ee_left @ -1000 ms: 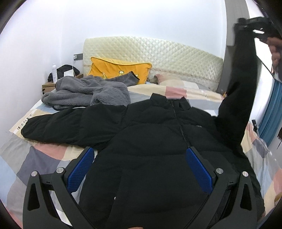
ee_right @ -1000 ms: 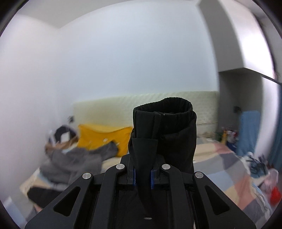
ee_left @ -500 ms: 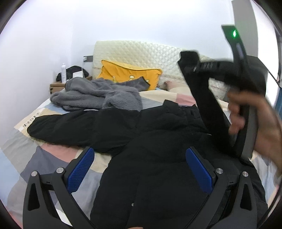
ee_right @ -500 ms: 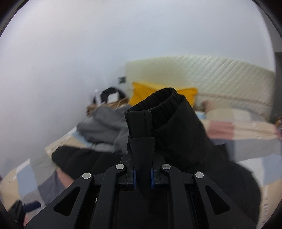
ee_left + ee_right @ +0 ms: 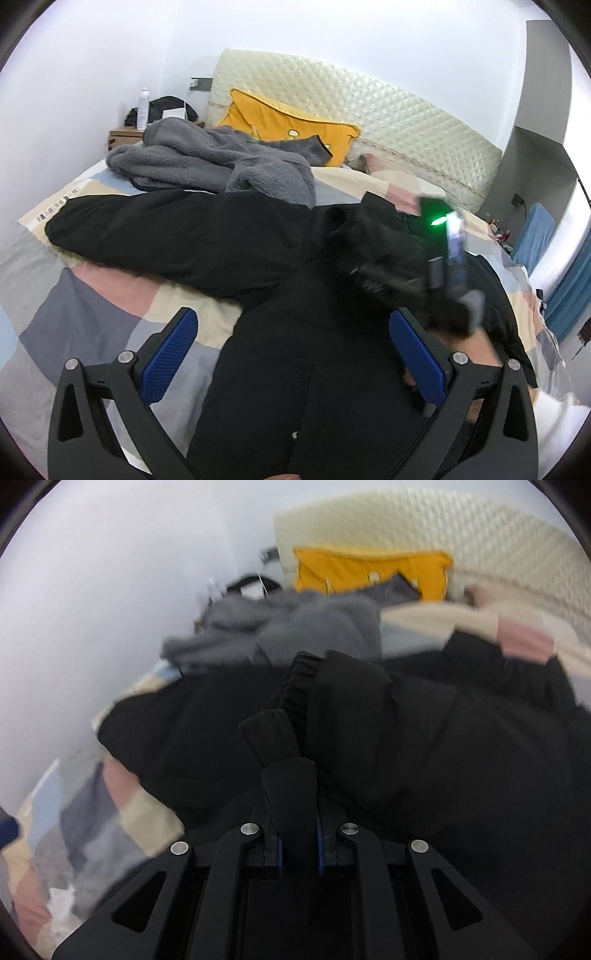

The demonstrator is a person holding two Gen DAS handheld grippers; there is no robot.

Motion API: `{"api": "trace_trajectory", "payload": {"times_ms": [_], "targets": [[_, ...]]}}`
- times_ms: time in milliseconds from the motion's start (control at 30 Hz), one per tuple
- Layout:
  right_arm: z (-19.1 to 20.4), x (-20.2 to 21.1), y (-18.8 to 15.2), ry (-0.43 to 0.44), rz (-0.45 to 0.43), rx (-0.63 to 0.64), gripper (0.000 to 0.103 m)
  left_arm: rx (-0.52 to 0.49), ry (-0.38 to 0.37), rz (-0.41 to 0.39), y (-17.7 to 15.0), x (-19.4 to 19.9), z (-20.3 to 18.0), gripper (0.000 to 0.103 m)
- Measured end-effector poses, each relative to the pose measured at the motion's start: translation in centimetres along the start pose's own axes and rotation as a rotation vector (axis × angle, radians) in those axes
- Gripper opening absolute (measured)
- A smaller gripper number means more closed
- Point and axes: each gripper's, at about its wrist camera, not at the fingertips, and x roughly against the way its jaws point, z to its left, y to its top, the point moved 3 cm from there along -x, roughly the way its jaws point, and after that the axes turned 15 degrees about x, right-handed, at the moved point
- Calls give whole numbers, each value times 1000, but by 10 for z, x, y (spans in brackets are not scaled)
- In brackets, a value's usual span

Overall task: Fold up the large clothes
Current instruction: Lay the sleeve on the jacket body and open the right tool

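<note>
Jacket (image 5: 314, 332), big black padded one, sprawled across the patchwork bed (image 5: 92, 317) and filling the centre and lower half of the left wrist view. At far left its free sleeve (image 5: 147, 236) lies stretched out flat, pointing toward the left edge of the frame. Above it, upper left, a grey fleece (image 5: 221, 162) is heaped in front of a yellow pillow (image 5: 291, 122). Bottom of the frame: left tool (image 5: 291, 362), blue pads spread wide, nothing between them, poised over the jacket's body. On to the right: right tool (image 5: 439, 258), blurred, green light glowing, sits low over the chest. Its own camera shows the jaws clamped tight on a pinch of black fabric just behind the ribbed cuff (image 5: 295, 690) of the other sleeve. Judgement: soft, puffy, bulky, probably light, with a shell that looks slick, so folds will likely spring back. Best holds are cuffs, hem corners and seams, not the padded panels.
</note>
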Motion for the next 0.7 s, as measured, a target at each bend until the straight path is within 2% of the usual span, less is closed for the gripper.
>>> {"api": "trace_trajectory", "payload": {"times_ms": [67, 233, 300, 333, 367, 533, 700], "targets": [[-2, -11, -7, -1, 44, -3, 12, -3, -13, 4, -1, -1, -2, 103], [1, -9, -3, 3, 82, 12, 17, 5, -21, 21, -7, -10, -2, 103], [4, -4, -2, 28, 85, 17, 34, 4, -11, 24, -9, -13, -4, 103], [7, 2, 0, 33, 87, 26, 38, 4, -11, 21, -8, -14, -5, 103], [10, 9, 2, 31, 84, 38, 41, 5, -15, 16, -9, -13, -6, 103], [8, 54, 17, 24, 21, 51, 43, -36, -13, -4, -11, -6, -15, 103], [-10, 114, 18, -50, -18, 64, 44, -74, -16, -11, -16, -2, -26, 103]]}}
